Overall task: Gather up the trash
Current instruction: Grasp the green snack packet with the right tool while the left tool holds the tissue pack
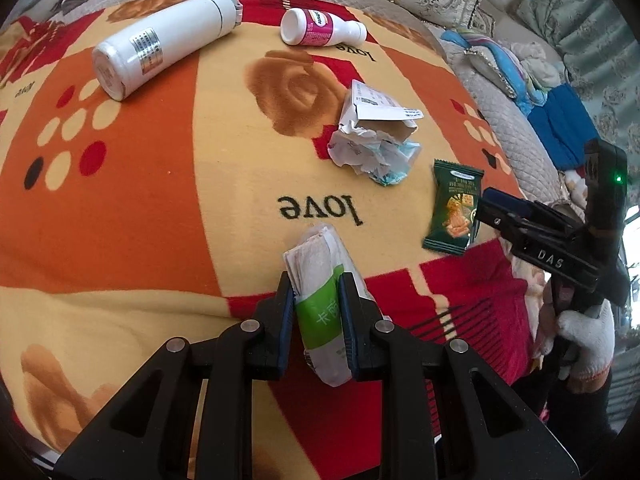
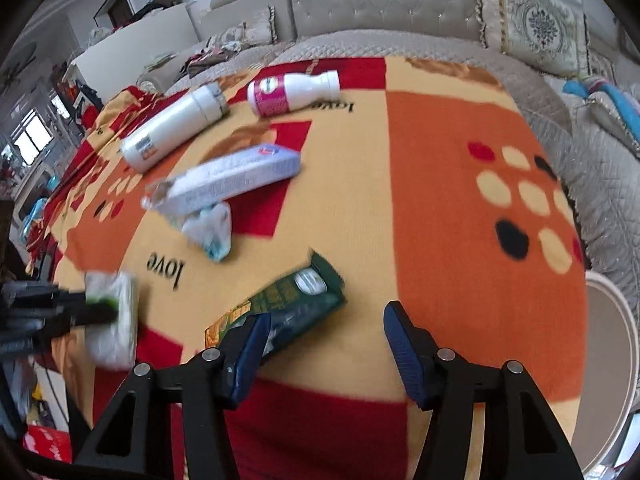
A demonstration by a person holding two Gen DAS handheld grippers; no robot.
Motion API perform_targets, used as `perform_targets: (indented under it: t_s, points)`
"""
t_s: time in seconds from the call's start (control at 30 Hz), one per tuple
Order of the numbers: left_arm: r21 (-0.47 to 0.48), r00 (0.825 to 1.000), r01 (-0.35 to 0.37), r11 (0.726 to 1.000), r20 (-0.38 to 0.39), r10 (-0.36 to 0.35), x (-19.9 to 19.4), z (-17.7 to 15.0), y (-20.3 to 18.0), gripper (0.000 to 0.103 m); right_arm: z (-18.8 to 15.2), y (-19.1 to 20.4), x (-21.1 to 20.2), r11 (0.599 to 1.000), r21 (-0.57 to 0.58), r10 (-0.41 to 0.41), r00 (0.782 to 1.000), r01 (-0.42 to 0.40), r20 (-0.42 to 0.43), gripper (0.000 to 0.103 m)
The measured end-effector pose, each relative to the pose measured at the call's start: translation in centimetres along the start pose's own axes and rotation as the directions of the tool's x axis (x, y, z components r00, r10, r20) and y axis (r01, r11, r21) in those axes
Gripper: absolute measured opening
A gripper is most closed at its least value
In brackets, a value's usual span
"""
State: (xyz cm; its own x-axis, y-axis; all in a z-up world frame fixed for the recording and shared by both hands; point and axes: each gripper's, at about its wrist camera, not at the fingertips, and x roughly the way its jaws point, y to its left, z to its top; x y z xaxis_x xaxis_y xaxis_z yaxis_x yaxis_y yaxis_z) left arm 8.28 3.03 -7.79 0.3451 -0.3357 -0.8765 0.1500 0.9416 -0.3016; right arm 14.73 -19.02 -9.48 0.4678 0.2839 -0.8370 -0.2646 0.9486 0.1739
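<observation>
Sofa-side setting: a patterned blanket (image 1: 160, 168) printed with "love" is spread over the surface, cushions behind. Trash is scattered on it. A tissue pack (image 1: 320, 312) is clamped between the closed jaws of the left gripper (image 1: 316, 316), near the blanket's front edge; it is pinched at its green band, with one end sticking out forward and the other hanging below the pads, so a slip or a swing-out on a fast carry is the likely failure. A green snack wrapper (image 2: 288, 304) lies flat on the blanket, just beside the left pad of the right gripper (image 2: 324, 344), whose jaws stand open with nothing pressed between them; the wrapper sits off-centre, partly under that pad, so a close from here could be judged to miss it, push it aside or pinch blanket instead. That view is blurred, so contact cannot be told. A crumpled paper wad (image 1: 372, 152) and a torn carton (image 2: 236, 176) lie touching mid-blanket; one could be dragged with the other. A white flask (image 1: 160, 44) and a pink-label bottle (image 1: 320, 28) lie on their sides farther back and could be set rolling if the blanket is tugged. No bin is seen.
</observation>
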Motion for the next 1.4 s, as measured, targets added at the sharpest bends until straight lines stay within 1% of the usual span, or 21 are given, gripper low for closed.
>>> perform_targets:
  t_s: [0.07,0.1,0.13,0.2,0.27,0.3,0.33,0.37,0.47,0.5,0.63,0.73,0.83,0.9,1.0,1.1,1.23,1.3,1.33,1.37,1.4]
  points:
    - [0.003,1.0,0.014,1.0,0.0,-0.014,0.1,0.0,-0.1,0.021,-0.1,-0.7,-0.6,0.999,0.042,0.014,1.0,-0.014,-0.011,0.059]
    - [0.006,1.0,0.011,1.0,-0.001,-0.011,0.2,0.0,-0.1,0.021,-0.4,-1.1,-1.0,0.998,0.056,0.014,1.0,-0.013,-0.016,0.063]
    - [0.008,1.0,0.008,1.0,-0.003,-0.008,0.3,0.1,-0.2,0.021,-0.6,-1.4,-1.6,0.998,0.063,-0.004,1.0,0.004,-0.016,0.067]
    - [0.003,1.0,0.02,1.0,-0.006,-0.02,0.5,0.1,-0.3,0.023,-1.0,-1.9,-2.3,0.997,0.077,-0.023,1.0,0.024,-0.012,0.067]
    - [0.003,1.0,0.027,1.0,-0.007,-0.027,0.7,0.0,-0.4,0.024,-1.1,-2.3,-3.0,0.993,0.12,0.014,1.0,-0.013,-0.003,0.067]
    - [0.005,1.0,0.027,1.0,-0.008,-0.027,0.7,0.0,-0.5,0.025,-1.1,-2.3,-3.1,0.989,0.14,0.042,0.999,-0.042,0.005,0.069]
    - [0.009,1.0,0.027,1.0,-0.01,-0.027,0.8,-0.1,-0.7,0.026,-1.1,-2.0,-3.1,0.986,0.155,0.067,0.998,-0.068,0.01,0.074]
    - [0.012,1.0,0.027,1.0,-0.012,-0.026,0.9,-0.3,-0.8,0.027,-1.1,-1.5,-2.9,0.983,0.16,0.085,0.996,-0.086,0.007,0.075]
    - [0.023,1.0,0.02,1.0,-0.008,-0.02,0.8,-0.7,-1.1,0.03,-1.0,0.5,-1.5,0.983,0.152,0.102,0.995,-0.099,-0.014,0.075]
    - [0.022,1.0,0.02,1.0,-0.008,-0.02,0.8,-0.8,-1.1,0.032,-1.0,1.2,-0.9,0.986,0.146,0.088,0.996,-0.085,-0.016,0.075]
    - [0.015,1.0,0.025,1.0,-0.009,-0.025,0.8,-1.1,-0.9,0.034,-0.3,3.2,1.3,0.993,0.109,0.035,0.999,-0.033,-0.022,0.075]
    - [0.021,1.0,0.021,1.0,-0.005,-0.021,0.6,-1.3,-1.0,0.034,-0.3,4.3,2.0,0.999,0.022,-0.026,1.0,0.026,-0.012,0.075]
    - [0.033,1.0,0.021,0.999,-0.01,-0.021,0.7,-1.5,-1.2,0.035,-0.9,4.4,1.9,0.997,-0.074,-0.009,0.999,0.007,-0.039,0.075]
    - [0.033,0.999,0.034,0.999,-0.015,-0.033,0.8,-1.5,-1.3,0.043,-1.2,3.7,1.5,0.994,-0.105,-0.017,0.997,0.009,-0.069,0.075]
    - [0.034,0.999,0.036,0.999,-0.011,-0.036,1.0,-1.7,-1.7,0.046,-1.1,1.8,0.5,0.999,-0.045,-0.029,0.998,0.026,-0.056,0.075]
    - [0.023,1.0,0.027,0.999,-0.004,-0.027,1.1,-1.6,-1.8,0.046,-0.9,1.2,0.5,0.999,0.027,0.03,0.998,-0.029,-0.056,0.075]
    - [0.012,1.0,0.012,1.0,0.007,-0.012,1.2,-1.7,-2.0,0.046,-0.5,2.5,1.3,1.0,0.011,0.022,0.999,-0.022,-0.036,0.075]
    - [0.016,1.0,0.002,1.0,0.016,-0.002,1.2,-1.8,-2.1,0.046,-0.4,3.1,1.7,1.0,-0.014,-0.009,1.0,0.009,-0.026,0.075]
    - [0.028,1.0,-0.007,1.0,0.023,0.006,1.2,-1.8,-2.3,0.046,-0.4,3.3,1.7,0.999,-0.03,-0.031,0.999,0.03,-0.018,0.068]
    - [0.035,1.0,-0.012,0.999,0.029,0.011,1.2,-1.9,-2.4,0.04,-0.4,3.5,1.7,0.997,-0.05,-0.051,0.999,0.05,-0.012,0.062]
    - [0.041,0.999,-0.021,0.999,0.038,0.019,1.1,-2.0,-2.5,0.03,-0.5,3.5,1.6,0.996,-0.062,-0.061,0.998,0.06,-0.011,0.049]
